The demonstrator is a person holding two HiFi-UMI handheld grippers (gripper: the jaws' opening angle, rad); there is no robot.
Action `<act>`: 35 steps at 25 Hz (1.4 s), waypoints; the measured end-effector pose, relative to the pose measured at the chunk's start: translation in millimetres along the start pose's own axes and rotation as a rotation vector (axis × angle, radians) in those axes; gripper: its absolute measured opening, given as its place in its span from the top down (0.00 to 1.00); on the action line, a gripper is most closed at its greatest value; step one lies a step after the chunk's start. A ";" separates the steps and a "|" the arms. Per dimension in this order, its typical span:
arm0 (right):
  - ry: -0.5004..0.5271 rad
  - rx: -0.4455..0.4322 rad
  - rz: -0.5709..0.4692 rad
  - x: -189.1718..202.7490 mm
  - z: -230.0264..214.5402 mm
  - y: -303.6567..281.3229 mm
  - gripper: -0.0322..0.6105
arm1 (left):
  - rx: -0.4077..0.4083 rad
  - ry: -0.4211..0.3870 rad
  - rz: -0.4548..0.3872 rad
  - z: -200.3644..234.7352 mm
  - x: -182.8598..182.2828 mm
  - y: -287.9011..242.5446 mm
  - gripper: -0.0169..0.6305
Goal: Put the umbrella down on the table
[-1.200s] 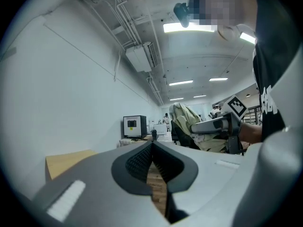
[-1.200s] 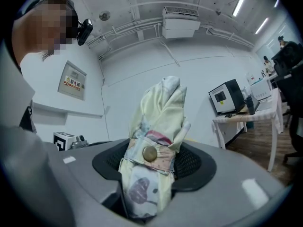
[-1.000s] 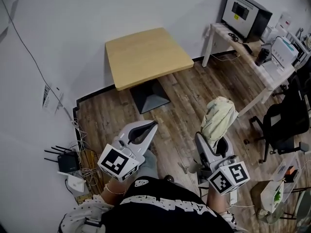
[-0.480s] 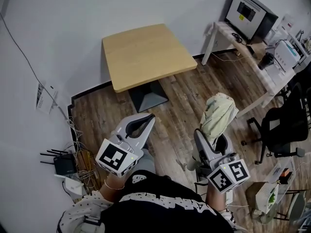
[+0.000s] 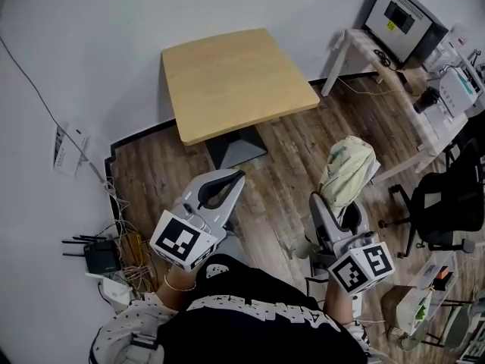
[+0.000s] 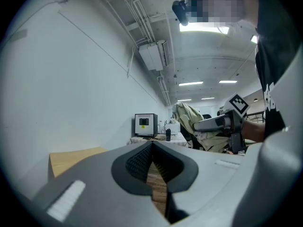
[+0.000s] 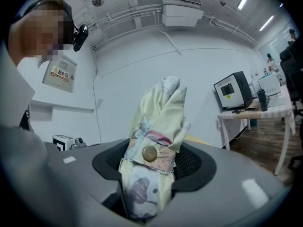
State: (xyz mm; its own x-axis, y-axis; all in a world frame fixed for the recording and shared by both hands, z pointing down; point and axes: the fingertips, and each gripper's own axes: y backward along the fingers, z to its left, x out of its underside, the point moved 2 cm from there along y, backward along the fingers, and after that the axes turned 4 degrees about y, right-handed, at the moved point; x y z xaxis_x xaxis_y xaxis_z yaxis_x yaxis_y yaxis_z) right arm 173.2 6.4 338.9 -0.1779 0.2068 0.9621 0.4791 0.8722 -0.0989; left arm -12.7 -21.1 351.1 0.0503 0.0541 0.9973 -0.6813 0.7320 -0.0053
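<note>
The right gripper (image 5: 339, 205) is clamped on the folded umbrella (image 7: 156, 141), jaws pressing it from both sides at the buttoned strap, with the cream fabric standing up out of the claw. It rides in the air over the wood floor, well apart from the square wooden table (image 5: 235, 82) ahead. The left gripper (image 5: 240, 175) has its jaws together with nothing between them. This looks like a light thing: soft, loose cloth wrapped over what is likely a stiff folded core, so the fabric could slide under the pads. The strapped middle, where the bundle is tightest, seems the safest hold. The count: one umbrella, one snap button on its strap, one bare wooden table, and two grippers, only one of them loaded.
</note>
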 end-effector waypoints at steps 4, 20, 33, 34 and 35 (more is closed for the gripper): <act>0.013 0.001 0.006 -3.9 -1.2 -23.9 0.51 | -0.012 0.007 -0.015 26.3 1.3 -7.2 0.97; 0.036 0.039 0.011 -40.9 -2.8 -104.1 0.51 | 0.034 -0.008 -0.045 100.3 -30.8 -46.9 0.97; 0.035 -0.043 0.020 -36.6 29.0 -194.4 0.51 | -0.062 -0.044 -0.038 184.5 -34.0 -23.0 0.97; 0.037 -0.048 0.021 -35.7 32.9 -199.6 0.51 | -0.065 -0.042 -0.039 189.9 -33.4 -21.4 0.97; 0.039 -0.053 0.021 -34.9 36.0 -204.5 0.51 | -0.068 -0.040 -0.040 195.0 -33.1 -20.5 0.97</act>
State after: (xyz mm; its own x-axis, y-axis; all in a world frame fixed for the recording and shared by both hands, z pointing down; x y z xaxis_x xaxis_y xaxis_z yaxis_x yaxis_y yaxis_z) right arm 50.5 -163.2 316.3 -0.1340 0.2066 0.9692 0.5273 0.8430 -0.1068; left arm -142.8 -170.4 332.5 0.0464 -0.0028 0.9989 -0.6277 0.7778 0.0314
